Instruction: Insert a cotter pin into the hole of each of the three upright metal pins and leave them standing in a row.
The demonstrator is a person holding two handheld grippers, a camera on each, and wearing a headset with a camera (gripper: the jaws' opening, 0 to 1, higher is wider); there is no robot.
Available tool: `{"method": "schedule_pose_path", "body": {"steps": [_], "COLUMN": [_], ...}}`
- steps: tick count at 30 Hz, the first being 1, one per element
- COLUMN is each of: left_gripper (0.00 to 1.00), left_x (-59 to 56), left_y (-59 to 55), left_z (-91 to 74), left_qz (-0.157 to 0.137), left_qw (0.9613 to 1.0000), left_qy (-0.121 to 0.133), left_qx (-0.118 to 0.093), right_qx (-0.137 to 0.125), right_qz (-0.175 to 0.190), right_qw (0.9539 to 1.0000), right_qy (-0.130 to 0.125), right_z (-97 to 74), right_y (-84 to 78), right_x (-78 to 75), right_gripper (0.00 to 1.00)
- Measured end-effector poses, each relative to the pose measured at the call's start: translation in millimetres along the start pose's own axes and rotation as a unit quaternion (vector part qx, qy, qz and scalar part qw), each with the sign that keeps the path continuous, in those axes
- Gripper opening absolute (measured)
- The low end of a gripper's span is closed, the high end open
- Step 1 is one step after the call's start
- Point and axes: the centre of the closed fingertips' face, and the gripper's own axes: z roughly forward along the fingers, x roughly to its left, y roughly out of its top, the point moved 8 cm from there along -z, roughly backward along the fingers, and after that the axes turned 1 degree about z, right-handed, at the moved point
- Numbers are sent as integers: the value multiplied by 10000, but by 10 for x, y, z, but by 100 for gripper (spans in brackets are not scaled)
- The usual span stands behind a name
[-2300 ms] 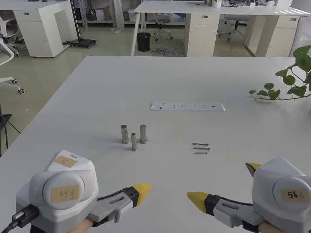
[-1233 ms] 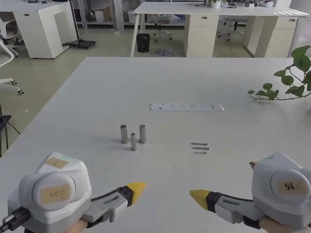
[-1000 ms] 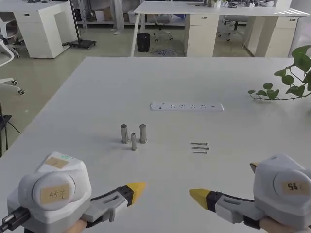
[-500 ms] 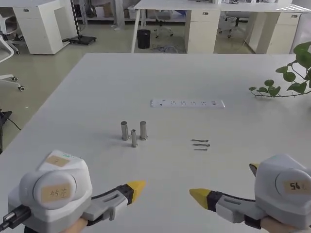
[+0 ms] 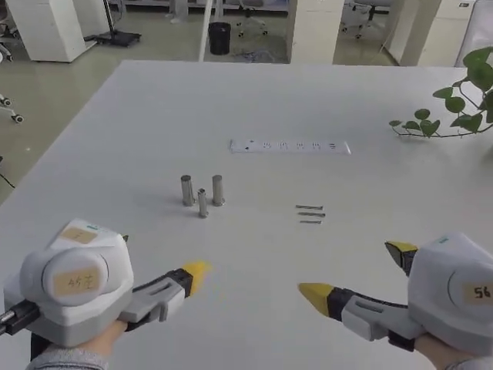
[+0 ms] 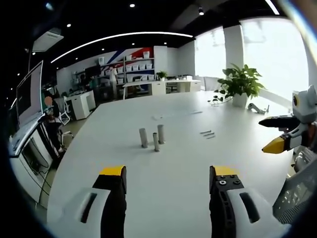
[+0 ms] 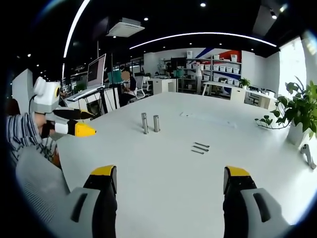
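Head view: left gripper and right gripper hover near, jaws apart, empty. The metal pins stand clustered mid-table, cotter pins lying to their right. Nothing looks begun; next, pinch one cotter pin.

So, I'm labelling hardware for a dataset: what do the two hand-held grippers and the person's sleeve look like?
Both the left hand-held gripper and right hand-held gripper have rounded pale grey housings and grey-black jaws with yellow tips. Each bears a tan handwritten label. A black cable leaves the left one's rear. The sleeve is striped.
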Motion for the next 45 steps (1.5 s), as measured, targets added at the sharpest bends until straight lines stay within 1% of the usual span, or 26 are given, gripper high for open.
{"method": "schedule_pose_path", "body": {"steps": [3,6,11,14,15,16,18,20,23,25,27,30,33,35,37,41,43,45], "left_gripper": [63,61,59,57,55,54,52,51,45,45,43,42,40,38,36,33,30,27], "left_x": [46,72,124,140,145,145,162,182,221,242,260,292,312,319,341,379,389,393], "left_y": [-31,-49,-1,43,52,62,76,82,78,86,93,104,107,103,90,64,65,77], "left_z": [84,172,338,460,493,539,615,674,800,882,955,1096,1199,1294,1386,1551,1620,1685], "left_qz": [-35,47,41,152,133,109,162,168,49,141,204,292,317,375,370,317,265,289], "left_qw": [10000,9999,9998,9997,9996,9995,9994,9993,9991,9990,9987,9984,9982,9980,9980,9979,9978,9975], "left_qy": [-33,-88,-168,-202,-234,-300,-313,-326,-422,-428,-456,-466,-508,-513,-507,-535,-598,-644], "left_qx": [-6,63,22,-16,-16,-17,-35,-6,79,70,92,109,86,68,111,152,106,72], "right_qx": [-58,-63,-29,-38,-43,-38,-30,34,49,47,77,42,33,64,69,-18,6,44], "right_qz": [36,23,1,43,58,75,99,43,-113,-127,-78,134,181,115,81,93,-13,-83], "right_qw": [9999,9998,9997,9995,9994,9994,9991,9990,9992,9993,9996,9995,9993,9993,9992,9994,9994,9995], "right_qy": [141,206,263,315,326,337,413,449,388,355,271,297,334,358,380,347,338,303], "right_z": [15,33,64,79,85,89,104,118,119,121,125,141,168,208,241,313,349,376], "right_y": [-4,3,11,24,25,25,19,4,-2,-5,-18,-22,5,24,45,103,104,94], "right_x": [9,13,-13,-17,-19,-15,4,18,24,15,-7,-33,-49,-54,-54,-65,-67,-64], "right_gripper": [88,87,86,85,84,84,84,84,85,85,85,84,85,85,85,86,86,86]}}
